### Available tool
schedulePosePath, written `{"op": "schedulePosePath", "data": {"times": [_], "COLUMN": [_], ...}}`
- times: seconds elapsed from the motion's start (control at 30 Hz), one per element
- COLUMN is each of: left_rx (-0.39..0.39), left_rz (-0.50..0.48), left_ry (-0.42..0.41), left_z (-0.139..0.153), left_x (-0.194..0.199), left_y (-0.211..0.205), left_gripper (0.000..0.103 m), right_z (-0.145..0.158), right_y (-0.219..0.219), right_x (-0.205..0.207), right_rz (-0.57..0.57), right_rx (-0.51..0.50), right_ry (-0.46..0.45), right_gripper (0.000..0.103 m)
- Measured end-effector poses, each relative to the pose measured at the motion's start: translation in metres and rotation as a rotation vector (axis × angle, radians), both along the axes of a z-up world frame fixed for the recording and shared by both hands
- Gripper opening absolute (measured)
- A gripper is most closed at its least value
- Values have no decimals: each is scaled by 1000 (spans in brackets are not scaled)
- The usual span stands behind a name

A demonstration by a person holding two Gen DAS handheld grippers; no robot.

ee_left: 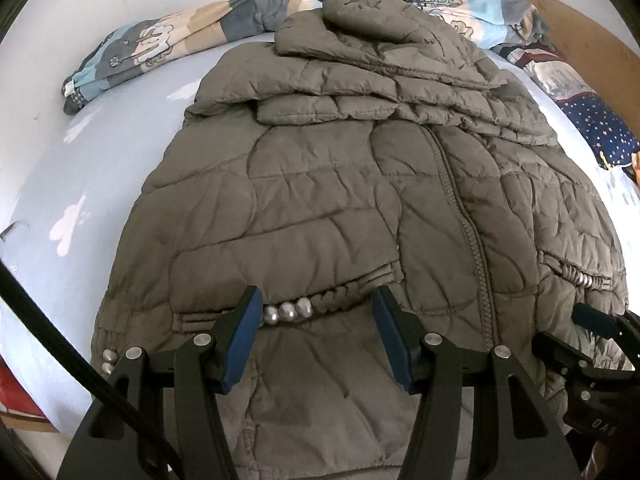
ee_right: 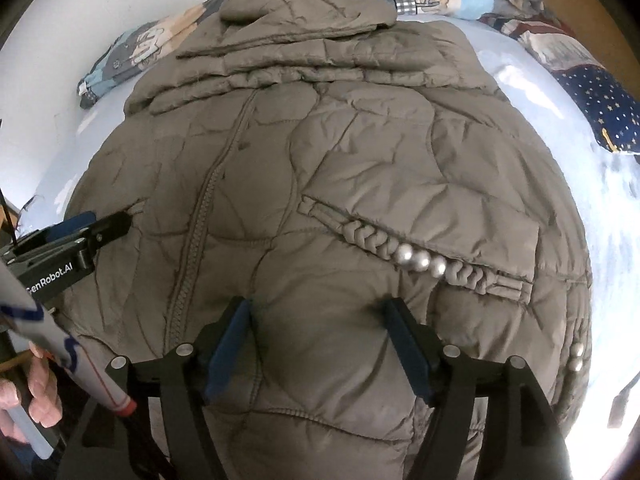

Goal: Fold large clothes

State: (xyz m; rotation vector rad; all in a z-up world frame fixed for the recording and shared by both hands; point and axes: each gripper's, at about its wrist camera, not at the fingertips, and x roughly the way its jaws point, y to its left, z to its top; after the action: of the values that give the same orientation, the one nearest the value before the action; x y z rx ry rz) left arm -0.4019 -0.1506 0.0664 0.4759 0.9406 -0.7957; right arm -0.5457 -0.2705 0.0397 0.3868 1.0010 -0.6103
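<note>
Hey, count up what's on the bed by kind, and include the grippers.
Jackets: 1, the olive puffer jacket
Quilts: 1, the patterned quilt
Pillows: 1, the starry pillow
Grippers: 2, left gripper and right gripper
Total: 5

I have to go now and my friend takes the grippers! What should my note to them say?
Left gripper: open, over the hem by the silver beads, holding nothing.
Right gripper: open, pads denting the hem, not clamped.
The puffy grey-brown quilted jacket lies zipped, front up, on the pale blue bed sheet; the patterned quilt is bunched behind it.
Done: sleeves look folded across the chest.
Left: pinch the hem with both grippers and fold it up towards the collar.
</note>
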Motion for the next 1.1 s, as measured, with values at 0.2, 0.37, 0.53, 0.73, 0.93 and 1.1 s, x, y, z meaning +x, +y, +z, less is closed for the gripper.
{"op": "schedulePosePath", "data": {"times": [0.2, 0.37, 0.53, 0.73, 0.93, 1.1], "left_rx": [22, 38, 33, 34, 41, 17], "left_rz": [-7, -34, -40, -33, -35, -30], "left_ry": [-12, -30, -10, -4, -12, -32], "left_z": [-3, -4, -4, -3, 0, 3], "left_x": [-3, -11, -10, -10, -12, -16], "left_y": [-4, -5, 4, 15, 26, 35], "left_gripper": [58, 58, 59, 59, 59, 59], "right_z": [-3, -2, 4, 9, 4, -3], "right_y": [-2, 1, 0, -6, -1, 7], "right_x": [1, -2, -19, -44, -52, -50], "right_rz": [-8, 9, 8, -19, -21, -10], "right_rx": [10, -2, 3, 20, 1, -18], "right_ry": [-4, -17, -52, -91, -64, -17], "right_gripper": [78, 78, 77, 76, 76, 76]}}
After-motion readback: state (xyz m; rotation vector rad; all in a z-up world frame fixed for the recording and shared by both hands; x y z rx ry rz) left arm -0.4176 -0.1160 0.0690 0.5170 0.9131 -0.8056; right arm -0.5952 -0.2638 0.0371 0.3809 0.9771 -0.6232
